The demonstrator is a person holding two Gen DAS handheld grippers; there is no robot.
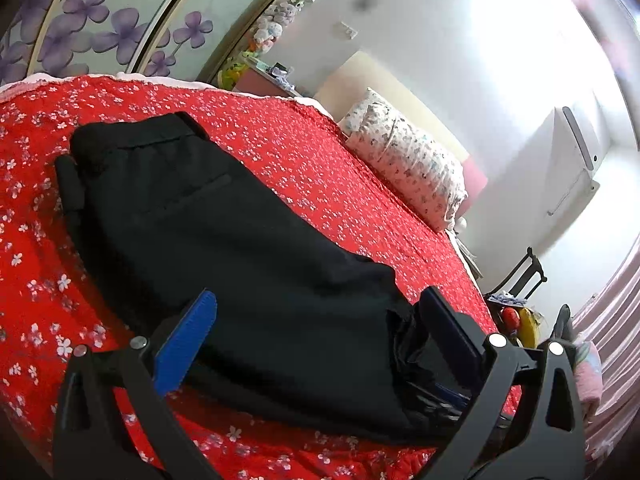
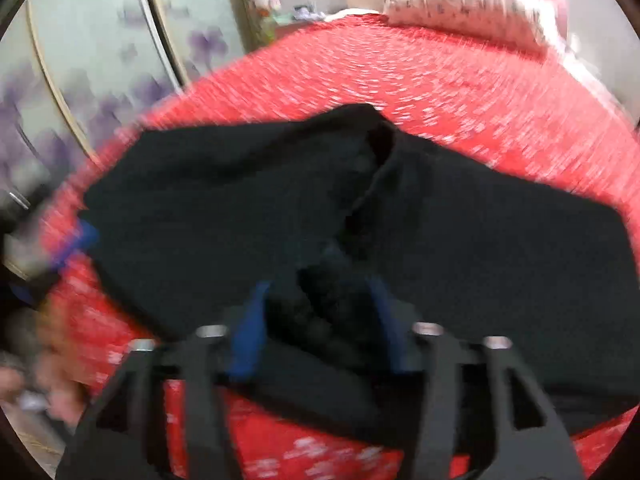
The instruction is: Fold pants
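Black pants (image 1: 224,240) lie on the red flowered bedspread (image 1: 320,160), waistband at the far left, partly folded. My left gripper (image 1: 320,320) is open, its blue pads (image 1: 188,344) wide apart on either side of the near end of the pants. In the blurred right wrist view the pants (image 2: 460,240) spread across the bed. My right gripper (image 2: 316,304) has its blue pads (image 2: 252,320) on either side of a bunched fold of black cloth and appears to pinch it.
A flowered pillow (image 1: 404,160) lies at the bed's far right edge. Wardrobe doors with purple flowers (image 1: 100,20) stand behind the bed. A chair with clutter (image 1: 520,304) is at the right. The other gripper shows at the left edge of the right wrist view (image 2: 80,240).
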